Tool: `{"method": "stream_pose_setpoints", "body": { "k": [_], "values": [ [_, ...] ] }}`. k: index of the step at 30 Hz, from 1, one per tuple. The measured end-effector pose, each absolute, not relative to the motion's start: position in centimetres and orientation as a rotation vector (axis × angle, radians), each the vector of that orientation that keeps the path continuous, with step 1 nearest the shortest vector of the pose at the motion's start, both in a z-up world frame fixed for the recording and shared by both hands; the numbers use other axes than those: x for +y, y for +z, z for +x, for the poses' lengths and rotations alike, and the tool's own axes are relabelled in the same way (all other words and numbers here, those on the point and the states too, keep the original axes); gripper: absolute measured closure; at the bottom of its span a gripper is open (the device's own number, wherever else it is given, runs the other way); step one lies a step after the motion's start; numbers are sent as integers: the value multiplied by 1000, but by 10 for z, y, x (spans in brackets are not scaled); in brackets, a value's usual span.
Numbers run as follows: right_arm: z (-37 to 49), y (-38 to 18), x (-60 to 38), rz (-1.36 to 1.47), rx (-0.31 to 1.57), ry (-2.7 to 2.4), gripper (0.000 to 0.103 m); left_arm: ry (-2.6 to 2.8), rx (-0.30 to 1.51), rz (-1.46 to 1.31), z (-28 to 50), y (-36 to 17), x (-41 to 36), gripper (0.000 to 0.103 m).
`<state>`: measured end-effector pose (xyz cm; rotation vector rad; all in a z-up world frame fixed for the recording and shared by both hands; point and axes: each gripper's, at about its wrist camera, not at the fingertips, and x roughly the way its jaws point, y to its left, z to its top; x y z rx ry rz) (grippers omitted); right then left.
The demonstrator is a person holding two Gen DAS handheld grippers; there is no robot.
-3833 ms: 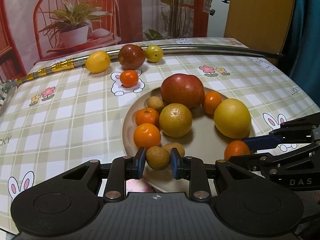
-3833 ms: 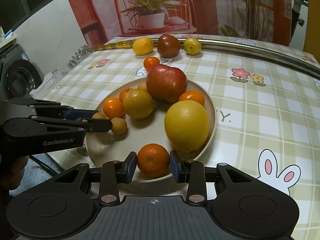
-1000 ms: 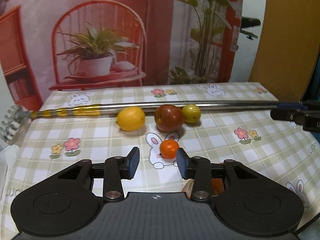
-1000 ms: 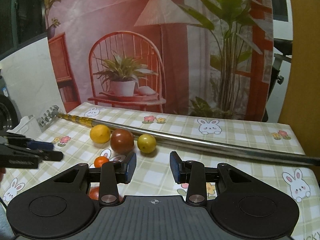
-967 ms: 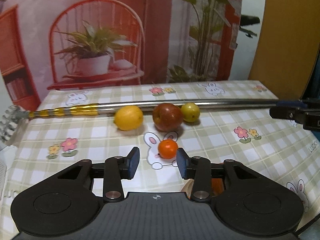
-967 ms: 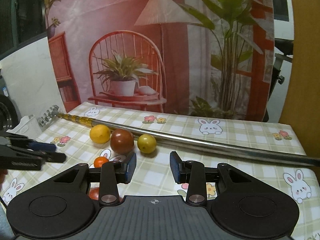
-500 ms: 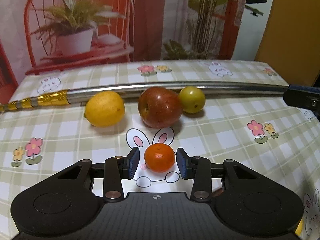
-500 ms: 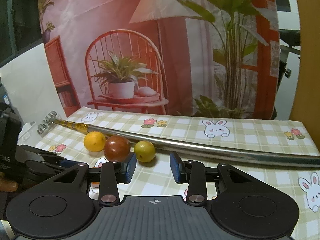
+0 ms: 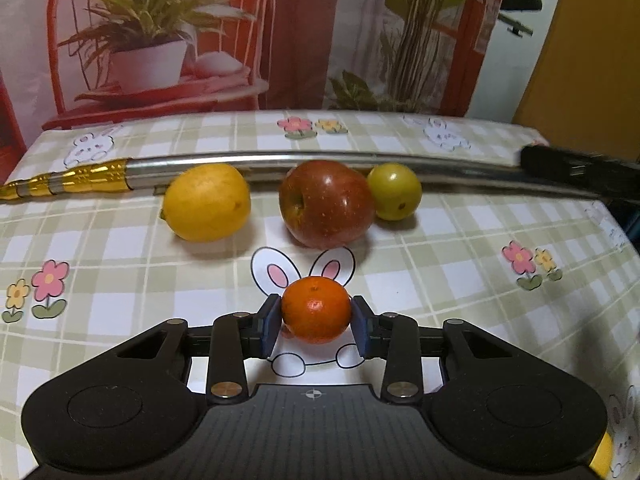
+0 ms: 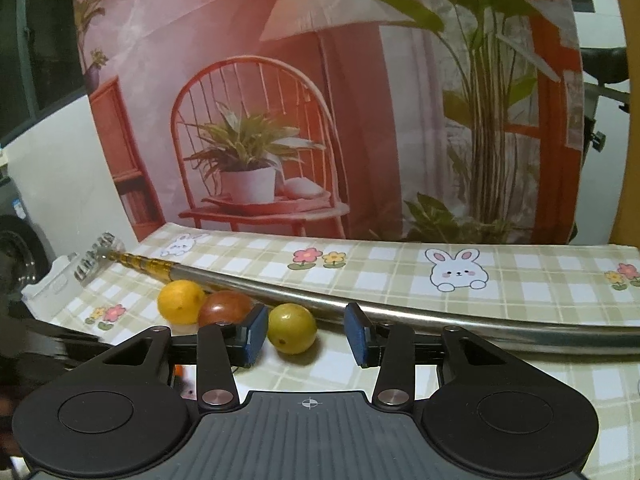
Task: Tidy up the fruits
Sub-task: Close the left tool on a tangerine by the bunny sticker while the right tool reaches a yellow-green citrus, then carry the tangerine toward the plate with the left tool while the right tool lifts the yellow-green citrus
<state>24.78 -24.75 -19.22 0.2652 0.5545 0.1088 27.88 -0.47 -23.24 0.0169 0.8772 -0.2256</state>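
Note:
A small orange mandarin (image 9: 316, 308) rests on the checked tablecloth (image 9: 120, 248) over a printed rabbit. My left gripper (image 9: 315, 330) is open around it, with the blue pads (image 9: 269, 328) close against both sides. Behind it a yellow lemon (image 9: 206, 202), a red apple (image 9: 326, 204) and a yellow-green plum (image 9: 394, 191) line up along a metal pole (image 9: 280, 158). My right gripper (image 10: 306, 338) is open. The plum (image 10: 291, 329) lies just past its tips, nearer the left pad. The lemon (image 10: 181, 301) and the apple (image 10: 226, 307) sit to the plum's left.
The metal pole (image 10: 440, 316) with a gold handle crosses the table behind the fruit. A printed backdrop (image 10: 320, 120) hangs at the far edge. The right gripper shows as a dark blur (image 9: 580, 172) at the right of the left wrist view. A white object (image 10: 52, 284) sits at the table's left corner.
My left gripper has come down and forward, and the mandarin now sits between its pads. My right gripper has moved closer to the plum.

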Motion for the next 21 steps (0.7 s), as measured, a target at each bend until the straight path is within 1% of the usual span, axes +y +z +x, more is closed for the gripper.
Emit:
{"method": "stream_pose_setpoints", "body": {
  "k": [7,11,21],
  "values": [
    [287,-214,-234,213,607,130,64,-217,786,-30,254,-208,14,64],
    [303,-225,-226,194,612,125,64,-218,772,-64,243,-205,24,64],
    [322,-242,-217,213,622,148,62,-230,765,-26,232,-206,29,64]
  ]
}}
